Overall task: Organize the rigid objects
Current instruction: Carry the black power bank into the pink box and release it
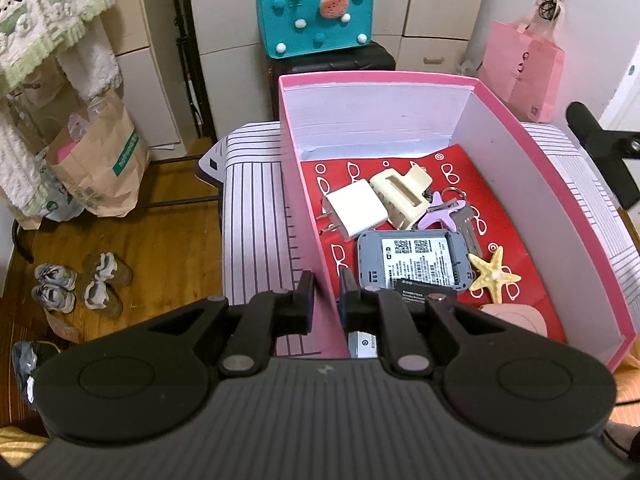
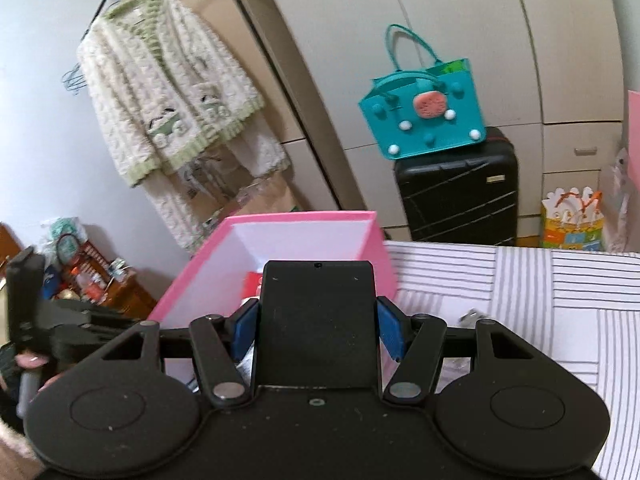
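Right gripper (image 2: 316,328) jaws clamp a black slab (image 2: 318,320), seemingly lengthwise upright; left gripper (image 1: 326,292) pinches the box wall (image 1: 310,200).

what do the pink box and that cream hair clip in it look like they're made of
Pink box: most likely cardboard, matte pink outside, white inside; its thin, flat walls meet at folded corners with a seam strip along the back.
Cream hair clip: apparently hard plastic, smooth with a soft sheen; moulded teeth and a rectangular cut-out show.
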`<control>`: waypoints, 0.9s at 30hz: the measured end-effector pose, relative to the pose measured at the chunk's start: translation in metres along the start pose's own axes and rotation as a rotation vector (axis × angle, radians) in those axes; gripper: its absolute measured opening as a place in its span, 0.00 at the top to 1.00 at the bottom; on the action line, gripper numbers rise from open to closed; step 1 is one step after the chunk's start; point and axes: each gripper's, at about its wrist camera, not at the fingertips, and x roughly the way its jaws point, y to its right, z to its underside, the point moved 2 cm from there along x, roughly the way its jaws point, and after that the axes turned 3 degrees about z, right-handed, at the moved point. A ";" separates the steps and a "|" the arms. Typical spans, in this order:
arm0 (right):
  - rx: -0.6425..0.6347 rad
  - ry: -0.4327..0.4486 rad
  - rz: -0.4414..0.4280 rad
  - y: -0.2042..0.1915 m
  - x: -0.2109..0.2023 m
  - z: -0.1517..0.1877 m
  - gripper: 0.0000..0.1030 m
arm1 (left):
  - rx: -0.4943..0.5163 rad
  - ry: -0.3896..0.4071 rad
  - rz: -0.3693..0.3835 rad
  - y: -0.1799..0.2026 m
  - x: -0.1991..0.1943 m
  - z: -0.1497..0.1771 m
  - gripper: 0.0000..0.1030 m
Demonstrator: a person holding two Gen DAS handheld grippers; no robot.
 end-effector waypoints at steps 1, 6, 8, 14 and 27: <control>-0.009 -0.005 -0.007 -0.007 -0.002 0.000 0.36 | 0.005 0.000 0.002 0.000 0.000 0.000 0.89; -0.063 -0.062 -0.053 -0.037 0.002 -0.003 0.36 | 0.026 -0.007 0.006 0.000 -0.001 0.001 0.89; -0.086 -0.097 -0.068 -0.048 0.012 -0.005 0.36 | 0.031 -0.011 0.004 0.001 0.000 0.000 0.88; -0.116 -0.199 -0.058 -0.071 0.064 -0.015 0.36 | 0.026 -0.004 0.006 0.001 0.000 0.000 0.89; -0.226 -0.321 -0.004 -0.098 0.139 -0.004 0.36 | 0.033 -0.014 0.001 0.002 0.001 0.000 0.88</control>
